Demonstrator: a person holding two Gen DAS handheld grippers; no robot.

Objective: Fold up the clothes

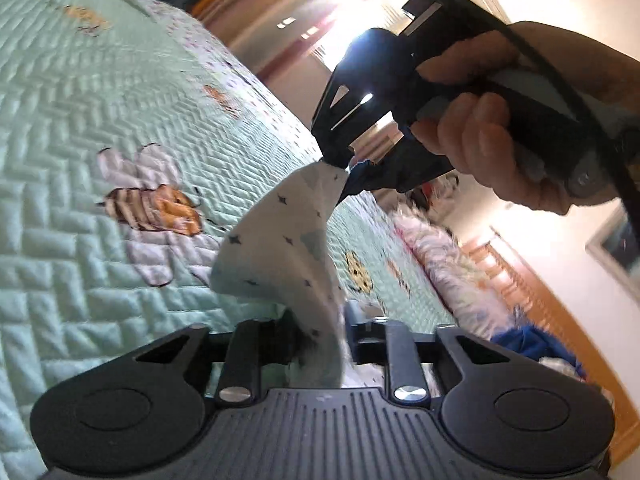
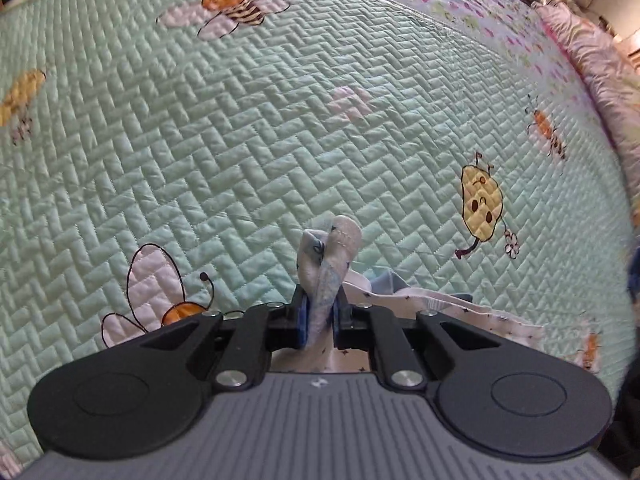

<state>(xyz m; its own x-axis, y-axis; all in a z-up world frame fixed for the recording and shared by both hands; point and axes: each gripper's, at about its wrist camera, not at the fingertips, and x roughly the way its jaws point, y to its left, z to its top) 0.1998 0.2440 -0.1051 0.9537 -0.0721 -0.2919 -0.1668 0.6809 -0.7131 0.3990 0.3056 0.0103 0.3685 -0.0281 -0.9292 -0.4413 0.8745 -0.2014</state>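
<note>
Clearly both grippers pinch the same small garment (image 1: 280, 248) — white cloth with tiny dark stars — lifted off the quilt so it can hang open. Nearest, the left gripper (image 1: 320, 340) has its fingers pressed together on one edge. Beyond it, the right gripper (image 1: 344, 164), in a hand (image 1: 500, 148), nips another bunched edge; the right wrist view shows its blue pads (image 2: 303, 320) clamping that cloth. Below spreads the green quilt (image 2: 240, 120), a likely folding surface.
</note>
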